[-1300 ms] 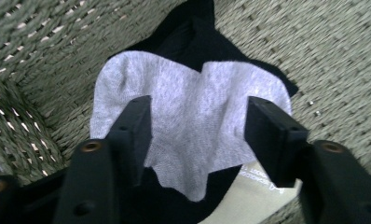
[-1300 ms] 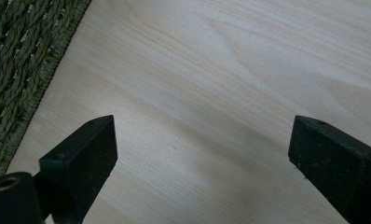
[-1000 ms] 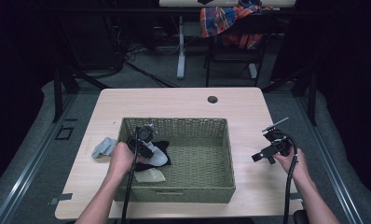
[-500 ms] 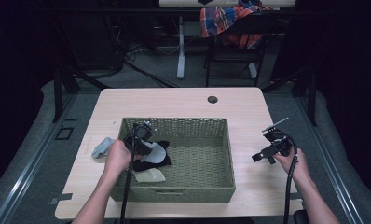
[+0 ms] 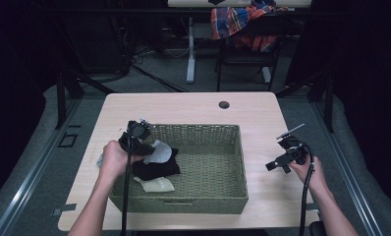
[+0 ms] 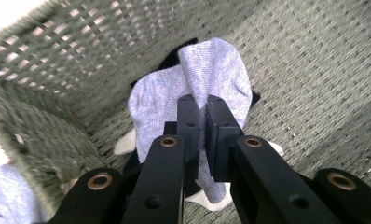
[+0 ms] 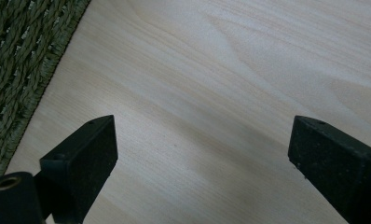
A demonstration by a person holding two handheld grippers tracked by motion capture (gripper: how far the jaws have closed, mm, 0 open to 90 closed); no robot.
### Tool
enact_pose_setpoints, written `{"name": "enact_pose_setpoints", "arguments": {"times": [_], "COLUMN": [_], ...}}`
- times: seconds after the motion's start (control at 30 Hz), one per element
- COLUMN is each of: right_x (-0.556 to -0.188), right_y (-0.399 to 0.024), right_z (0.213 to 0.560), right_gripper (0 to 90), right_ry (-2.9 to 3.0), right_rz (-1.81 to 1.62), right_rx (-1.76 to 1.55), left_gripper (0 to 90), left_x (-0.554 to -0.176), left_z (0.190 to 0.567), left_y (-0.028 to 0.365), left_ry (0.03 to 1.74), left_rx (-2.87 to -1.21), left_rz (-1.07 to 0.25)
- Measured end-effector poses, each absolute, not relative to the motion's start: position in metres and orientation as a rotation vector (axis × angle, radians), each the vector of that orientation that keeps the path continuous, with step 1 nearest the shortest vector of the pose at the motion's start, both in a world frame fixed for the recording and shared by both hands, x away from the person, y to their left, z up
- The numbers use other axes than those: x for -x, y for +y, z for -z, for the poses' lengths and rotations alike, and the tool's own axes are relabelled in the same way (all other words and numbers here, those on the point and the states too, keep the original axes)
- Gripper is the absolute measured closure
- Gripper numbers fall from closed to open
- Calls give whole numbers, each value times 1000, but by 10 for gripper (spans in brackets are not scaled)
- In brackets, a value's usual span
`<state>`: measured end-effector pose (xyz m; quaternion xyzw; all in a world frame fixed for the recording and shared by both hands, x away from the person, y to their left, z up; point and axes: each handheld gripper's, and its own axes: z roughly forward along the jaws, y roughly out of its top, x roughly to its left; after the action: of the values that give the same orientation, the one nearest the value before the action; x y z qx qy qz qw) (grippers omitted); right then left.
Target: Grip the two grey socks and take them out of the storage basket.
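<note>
1. From above, the left gripper (image 5: 143, 142) sits at the basket's (image 5: 193, 202) left end, above the rim near the far-left corner, with a pale grey sock (image 5: 159, 151) hanging beside it. How the fingers stand cannot be made out from there.
2. The left gripper view settles it: the two black fingers (image 6: 188, 122) are pressed together on a fold of the grey sock (image 6: 216, 70), which drapes down inside the woven basket (image 6: 48, 56) close to its corner wall.
3. That view also catches a second bit of grey cloth (image 6: 11, 196) outside the basket wall, at the lower left; from above, the hand (image 5: 112, 160) mostly covers it.
4. The right gripper (image 5: 288, 158) is held over the bare surface (image 5: 183, 105) to the right of the basket. Its own view shows the fingers (image 7: 81, 158) wide apart with nothing between them, pale wood below and the basket's edge (image 7: 16, 60) at the left.
5. Compared with a second ago, the left gripper has risen and drawn back towards the left rim, lifting the grey sock off the pile. The right gripper has kept its place.
6. In the basket, all at the left end: a black garment (image 5: 156, 169) on the bottom, a cream piece (image 5: 156, 185) at its near side, and the grey sock hanging above them. The rest of the basket floor is bare weave.
</note>
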<state>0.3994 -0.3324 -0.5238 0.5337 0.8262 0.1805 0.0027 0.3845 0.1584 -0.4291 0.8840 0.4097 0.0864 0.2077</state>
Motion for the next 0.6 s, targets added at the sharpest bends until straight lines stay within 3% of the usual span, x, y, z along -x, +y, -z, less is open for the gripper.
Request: {"name": "enact_pose_setpoints", "arguments": {"times": [0.6], "right_x": [-400], "right_y": [-333], "right_z": [523], "right_gripper": [78], "right_ry": [2615], "right_rz": [-553], "right_rx": [-1661], "left_gripper": [858], "left_x": [-400], "left_z": [383], "left_y": [171], "left_ry": [1154], "left_rx": [-2429], "left_rz": [-308]}}
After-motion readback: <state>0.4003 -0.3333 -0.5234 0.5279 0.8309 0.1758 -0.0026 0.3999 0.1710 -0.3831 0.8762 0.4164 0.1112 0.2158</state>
